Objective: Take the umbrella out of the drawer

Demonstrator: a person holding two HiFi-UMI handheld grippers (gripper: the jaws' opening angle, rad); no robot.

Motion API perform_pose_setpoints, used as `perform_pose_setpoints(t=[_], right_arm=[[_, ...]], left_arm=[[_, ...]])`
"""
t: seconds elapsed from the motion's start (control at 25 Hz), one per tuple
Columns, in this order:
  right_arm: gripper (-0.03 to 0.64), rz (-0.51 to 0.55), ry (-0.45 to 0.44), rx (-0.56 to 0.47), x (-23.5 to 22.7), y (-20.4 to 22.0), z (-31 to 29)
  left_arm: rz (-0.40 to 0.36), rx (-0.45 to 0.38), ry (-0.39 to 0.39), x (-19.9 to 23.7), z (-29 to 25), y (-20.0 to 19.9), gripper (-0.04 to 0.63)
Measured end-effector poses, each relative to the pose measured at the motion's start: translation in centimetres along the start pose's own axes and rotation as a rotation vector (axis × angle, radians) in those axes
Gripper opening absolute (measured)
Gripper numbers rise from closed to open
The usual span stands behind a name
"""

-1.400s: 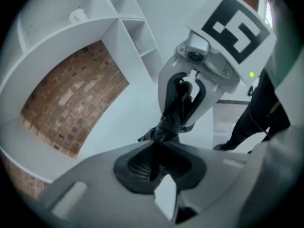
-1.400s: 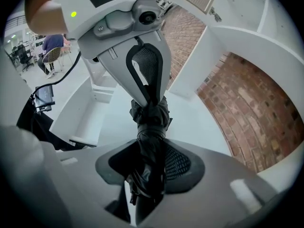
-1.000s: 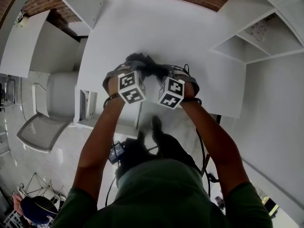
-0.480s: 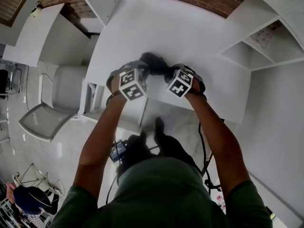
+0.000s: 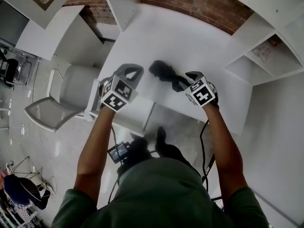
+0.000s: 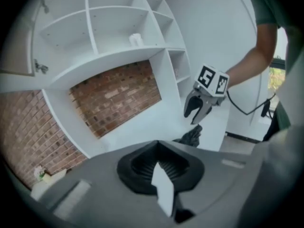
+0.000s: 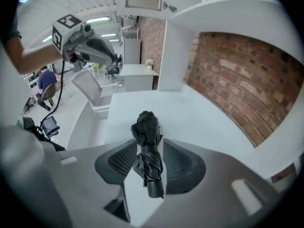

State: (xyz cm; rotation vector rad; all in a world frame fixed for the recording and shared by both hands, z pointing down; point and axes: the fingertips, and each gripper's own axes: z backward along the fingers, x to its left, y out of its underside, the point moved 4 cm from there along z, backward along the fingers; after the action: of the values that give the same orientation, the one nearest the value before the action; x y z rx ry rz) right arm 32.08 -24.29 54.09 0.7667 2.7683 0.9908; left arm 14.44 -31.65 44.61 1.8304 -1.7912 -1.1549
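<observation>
A black folded umbrella (image 5: 164,71) hangs over the white desk (image 5: 190,37), and my right gripper (image 5: 183,83) is shut on its handle end. In the right gripper view the umbrella (image 7: 146,127) stands between the two jaws of the right gripper (image 7: 148,148), which have just been closing on it. My left gripper (image 5: 133,72) is shut and empty, raised to the left of the umbrella and apart from it. The left gripper view looks past the shut left gripper (image 6: 160,167) at the right gripper (image 6: 199,109) and the umbrella (image 6: 192,136) under it.
An open white drawer (image 5: 94,102) juts from the desk's front left. A grey chair (image 5: 57,103) stands to its left. White shelves (image 5: 266,56) rise on the right and a brick wall (image 5: 199,4) runs behind the desk. A cable and a small device (image 5: 118,151) hang near my legs.
The two grippers were close together at the umbrella. The left one has let go and swung up and left. The right one has moved right with the umbrella.
</observation>
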Motion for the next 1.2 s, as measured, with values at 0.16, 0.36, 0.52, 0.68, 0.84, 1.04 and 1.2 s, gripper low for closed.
perform_pose_setpoints(t=[0.16, 0.36, 0.52, 0.68, 0.84, 1.04, 1.2], right_arm=[[0.112, -0.017, 0.053, -0.168, 0.6, -3.4, 5.1], [0.006, -0.034, 0.062, -0.423, 3.5, -8.3, 12.7], [0.006, -0.053, 0.043, -0.605, 6.0, -12.1, 19.0], [0.006, -0.036, 0.021, -0.730, 8.2, -14.7, 23.4], [0.006, -0.009, -0.004, -0.818, 10.4, -16.6, 26.9], [0.006, 0.045, -0.002, -0.848, 13.2, -18.0, 29.6], [0.006, 0.059, -0.001, -0.835, 14.5, -18.3, 30.2]], left_arm=[[0.111, -0.134, -0.049, 1.0, 5.4, -2.3, 0.002], [0.198, -0.274, -0.108, 0.5, 12.3, -4.1, 0.002], [0.252, -0.374, -0.164, 0.3, 18.1, -5.3, 0.002], [0.290, -0.470, -0.233, 0.2, 23.3, -6.0, 0.002], [0.323, -0.566, -0.291, 0.0, 28.0, -6.8, 0.002], [0.304, -0.590, -0.366, -0.7, 32.2, -6.6, 0.002], [0.306, -0.587, -0.387, -1.5, 33.8, -6.4, 0.002]])
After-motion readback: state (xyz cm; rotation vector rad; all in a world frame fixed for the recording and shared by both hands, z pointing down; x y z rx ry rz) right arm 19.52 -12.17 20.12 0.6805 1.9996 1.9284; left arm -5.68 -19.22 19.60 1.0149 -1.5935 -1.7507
